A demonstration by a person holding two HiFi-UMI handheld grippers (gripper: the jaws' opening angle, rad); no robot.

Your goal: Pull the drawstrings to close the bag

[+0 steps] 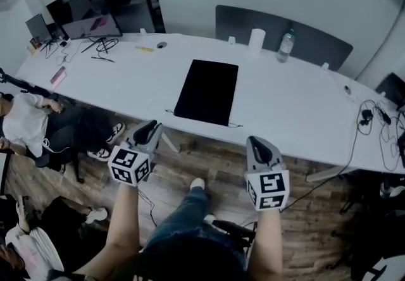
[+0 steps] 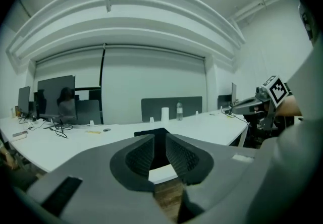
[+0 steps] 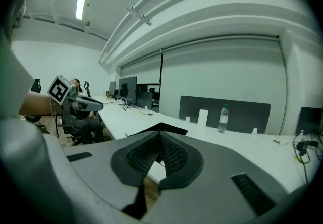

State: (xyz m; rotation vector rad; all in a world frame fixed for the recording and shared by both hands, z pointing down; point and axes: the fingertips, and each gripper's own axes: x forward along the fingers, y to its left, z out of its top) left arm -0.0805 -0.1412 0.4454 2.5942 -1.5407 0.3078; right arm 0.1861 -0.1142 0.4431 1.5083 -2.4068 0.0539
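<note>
noted black bag (image 1: 206,92) flat on white table (image 1: 297,115), drawstrings (image 1: 169,111) trailing at the near edge, open tabletop either side; held left gripper (image 1: 149,126) and right gripper (image 1: 256,143) short of that edge over wood floor (image 1: 209,159), forearms outstretched; read from gripper views alone: left jaws narrowly apart, empty, right jaws closed, empty.

The person is wearing blue jeans (image 1: 183,219) and a pale shoe (image 1: 197,183), and the forearms (image 1: 124,223) are showing bare. The left gripper (image 1: 152,125) and the right gripper (image 1: 255,141) are both showing grey, wedge-shaped shells. At the end away from the table (image 1: 285,102), each is bearing a white cube (image 1: 130,166) printed with black square markers. Toward the table, the fingers (image 2: 184,157) are showing dark, ribbed pads.
</note>
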